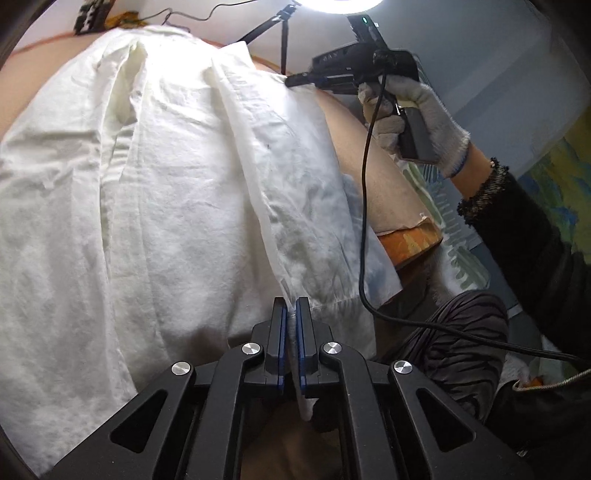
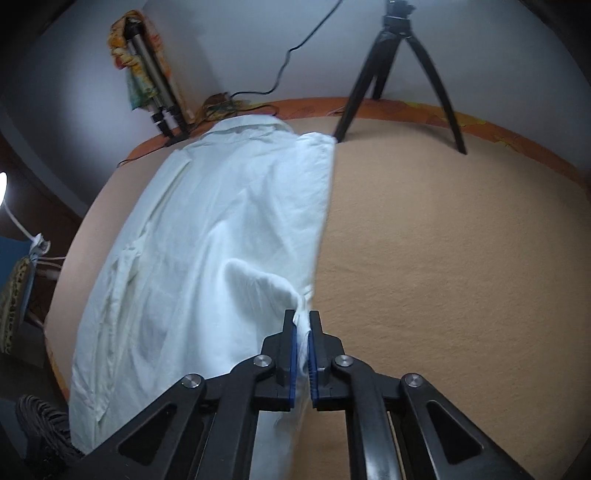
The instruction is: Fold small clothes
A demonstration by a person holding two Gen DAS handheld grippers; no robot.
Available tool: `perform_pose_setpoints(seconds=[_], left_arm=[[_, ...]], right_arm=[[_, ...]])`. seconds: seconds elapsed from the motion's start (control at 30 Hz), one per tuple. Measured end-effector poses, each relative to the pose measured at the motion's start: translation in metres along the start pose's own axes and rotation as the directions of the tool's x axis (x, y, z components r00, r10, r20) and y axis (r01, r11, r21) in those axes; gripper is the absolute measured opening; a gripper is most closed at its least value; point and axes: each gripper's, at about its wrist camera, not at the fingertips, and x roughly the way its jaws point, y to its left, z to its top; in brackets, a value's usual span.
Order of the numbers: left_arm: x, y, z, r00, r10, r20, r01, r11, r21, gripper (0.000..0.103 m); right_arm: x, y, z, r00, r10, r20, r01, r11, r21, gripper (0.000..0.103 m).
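A white shirt [image 1: 147,184] lies spread lengthwise on a tan table [image 2: 443,258], with its collar at the far end [image 2: 251,127]. My left gripper [image 1: 291,306] is shut on the shirt's near hem edge. My right gripper [image 2: 302,319] is shut on a pinch of the shirt's right side edge, and a small fold of cloth [image 2: 258,284] rises in front of it. In the left wrist view the right gripper [image 1: 295,79] shows at the far right edge of the shirt, held by a gloved hand [image 1: 413,110].
A black tripod [image 2: 402,74] stands at the table's far edge. A folded silver tripod with patterned cloth [image 2: 147,81] leans at the far left. A black cable [image 1: 365,221] hangs from the right gripper. A dark wicker basket [image 2: 44,424] sits near left. A lamp [image 1: 340,3] shines above.
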Motion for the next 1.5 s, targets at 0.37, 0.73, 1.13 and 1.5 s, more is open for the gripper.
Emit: perform_pose_setpoints(seconds=[0.37, 0.73, 1.13, 1.5], left_arm=[[-0.006, -0.004, 0.003, 1.000, 0.008, -0.006, -0.008, 1.000, -0.001, 0.014], [-0.002, -0.004, -0.012, 0.998, -0.026, -0.051, 0.026, 1.000, 0.001, 0.013], [-0.004, -0.004, -0.018, 0.992, -0.128, -0.016, 0.126, 0.989, -0.083, 0.002], [0.016, -0.031, -0.026, 0.994, -0.093, -0.055, 0.093, 0.996, 0.002, 0.002]], right_arm=[[-0.045, -0.023, -0.037, 0.999, 0.007, 0.045, -0.011, 0.995, 0.101, 0.039], [-0.053, 0.021, -0.163, 0.965, 0.237, -0.109, -0.225, 0.968, 0.115, 0.037], [-0.051, 0.027, -0.160, 0.970, 0.240, -0.047, -0.232, 0.962, 0.142, 0.000], [-0.054, 0.024, -0.164, 0.981, 0.173, -0.087, -0.163, 0.980, 0.116, 0.004]])
